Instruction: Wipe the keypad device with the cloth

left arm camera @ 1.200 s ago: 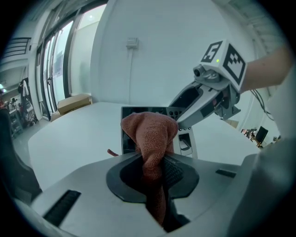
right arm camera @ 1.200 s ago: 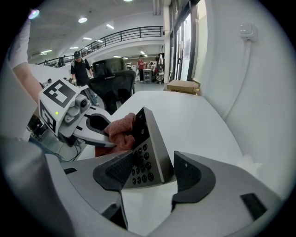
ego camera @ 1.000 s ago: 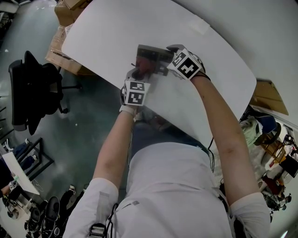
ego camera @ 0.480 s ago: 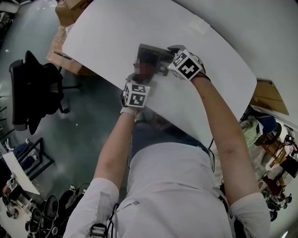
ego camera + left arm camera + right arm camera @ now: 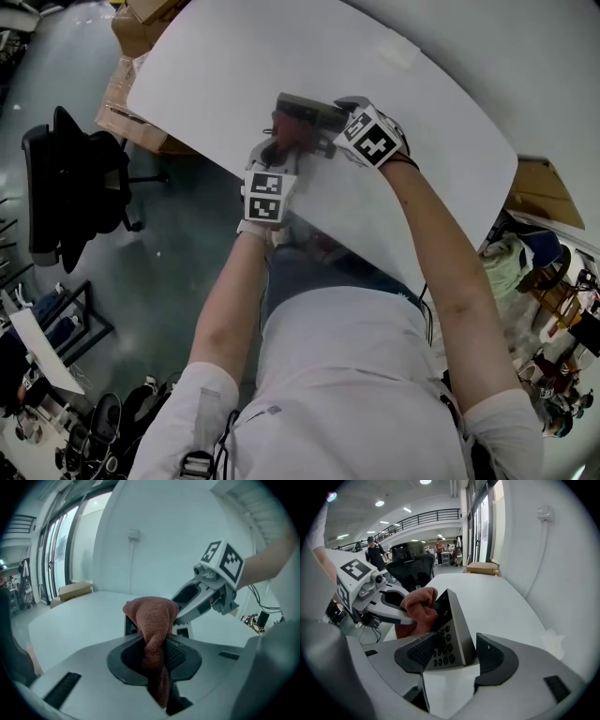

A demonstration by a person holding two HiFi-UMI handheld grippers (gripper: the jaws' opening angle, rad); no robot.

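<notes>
The grey keypad device [image 5: 302, 110] stands tilted on edge over the white table [image 5: 422, 103]. My right gripper [image 5: 330, 131] is shut on it, and in the right gripper view its dark buttons [image 5: 443, 646] sit between the right gripper's [image 5: 454, 653] pads. My left gripper [image 5: 277, 152] is shut on a reddish-brown cloth [image 5: 286, 141]. The cloth [image 5: 419, 609] is pressed against the upper left part of the device's face. In the left gripper view the cloth [image 5: 152, 620] bunches out of the left gripper [image 5: 154, 656] and hides most of the device [image 5: 131, 626].
The table's near edge runs just below the grippers. A black office chair [image 5: 70, 178] and cardboard boxes [image 5: 131, 56] stand on the floor to the left. A cardboard box [image 5: 480, 567] lies at the table's far end. A small white crumpled thing [image 5: 551, 641] lies on the table at right.
The left gripper has shifted slightly left and toward me, with the cloth rubbing over the device's face. The right gripper and device have hardly moved.
</notes>
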